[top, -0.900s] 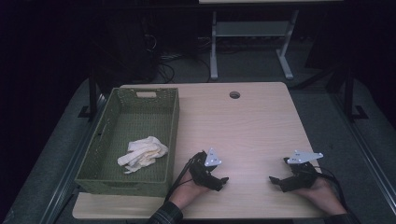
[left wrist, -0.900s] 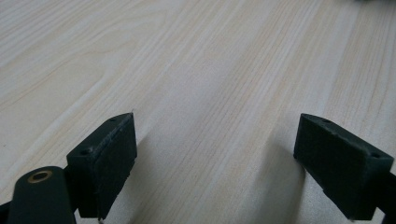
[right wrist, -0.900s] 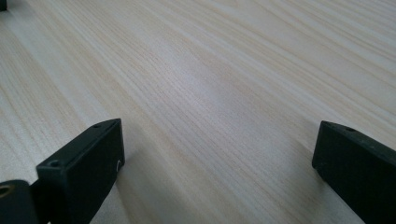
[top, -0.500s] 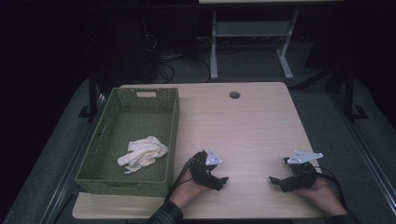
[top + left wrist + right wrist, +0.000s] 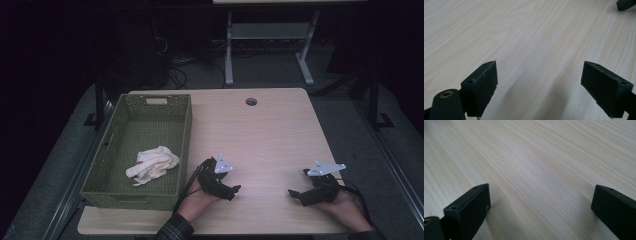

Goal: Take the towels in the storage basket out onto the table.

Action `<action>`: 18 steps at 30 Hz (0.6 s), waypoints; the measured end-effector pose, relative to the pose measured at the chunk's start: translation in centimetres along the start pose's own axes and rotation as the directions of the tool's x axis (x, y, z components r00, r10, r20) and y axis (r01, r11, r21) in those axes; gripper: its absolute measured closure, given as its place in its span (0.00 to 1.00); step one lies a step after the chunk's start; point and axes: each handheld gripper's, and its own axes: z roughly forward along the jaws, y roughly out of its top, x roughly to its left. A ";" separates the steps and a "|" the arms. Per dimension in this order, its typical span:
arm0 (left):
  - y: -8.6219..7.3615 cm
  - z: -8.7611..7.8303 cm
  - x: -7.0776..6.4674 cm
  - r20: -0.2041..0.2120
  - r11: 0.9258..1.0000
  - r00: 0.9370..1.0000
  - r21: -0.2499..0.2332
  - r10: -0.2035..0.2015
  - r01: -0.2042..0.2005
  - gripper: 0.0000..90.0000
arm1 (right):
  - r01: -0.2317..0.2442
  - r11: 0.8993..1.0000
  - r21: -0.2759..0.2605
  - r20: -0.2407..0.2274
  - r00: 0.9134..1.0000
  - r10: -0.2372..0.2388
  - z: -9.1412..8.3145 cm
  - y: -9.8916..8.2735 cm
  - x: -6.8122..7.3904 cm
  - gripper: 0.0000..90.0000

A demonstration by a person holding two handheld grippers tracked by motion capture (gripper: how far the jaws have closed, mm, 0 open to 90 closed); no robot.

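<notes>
Left tool point(image 5: 234, 189): near the front edge of the surface, a bit left of the middle, held in a hand point(image 5: 196, 199). Resting low on the wood, tips pointing right. Jaws wide apart in the left gripper view, only bare wood between them. Holding nothing.

Right tool point(image 5: 295, 193): near the front edge too, on the right side, held in the other hand point(image 5: 345, 206). Tips pointing left, toward the left tool. Jaws wide apart in the right gripper view, bare wood between them. Holding nothing.

Gap between tools: well apart, plain wood in the middle. Tip of the right tool point(image 5: 625, 4) peeking in at the top right corner of the left gripper view.

Sleeve point(image 5: 174, 231): dark checked cloth, at the very front, on the left arm.

Surface point(image 5: 265, 135): light wood, long grain lines, small round hole point(image 5: 251, 101) near the far edge.

Cloth point(image 5: 152, 163): white and crumpled, lying inside the basket, in its near half. Left of the left tool, with the basket wall in between. Not touched by any tool.

Basket point(image 5: 184, 135): green, woven, long shape, on the left side of the surface, running from near to far. Handle slot in the far wall.

Far away: dark floor, legs of another table point(image 5: 228, 55), some cables.
</notes>
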 end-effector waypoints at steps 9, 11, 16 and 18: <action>0.4 -0.7 -0.2 -0.028 1.000 1.000 0.006 0.007 -0.007 0.15 | 0.003 1.000 0.004 0.003 1.000 -0.003 -0.1 -0.1 0.0 0.02; 0.4 -0.8 -0.1 -0.026 1.000 1.000 -0.001 0.000 -0.001 0.15 | 0.000 1.000 0.003 0.003 1.000 0.000 -0.1 -0.1 0.0 0.02; 0.6 -1.2 -0.1 -0.022 1.000 1.000 -0.007 -0.012 0.011 0.15 | 0.003 1.000 0.004 0.003 1.000 -0.003 -0.1 -0.1 0.0 0.02; 0.6 -1.4 0.0 -0.020 1.000 1.000 -0.012 -0.016 0.015 0.15 | 0.000 1.000 0.003 0.003 1.000 0.000 -0.1 -0.1 0.0 0.02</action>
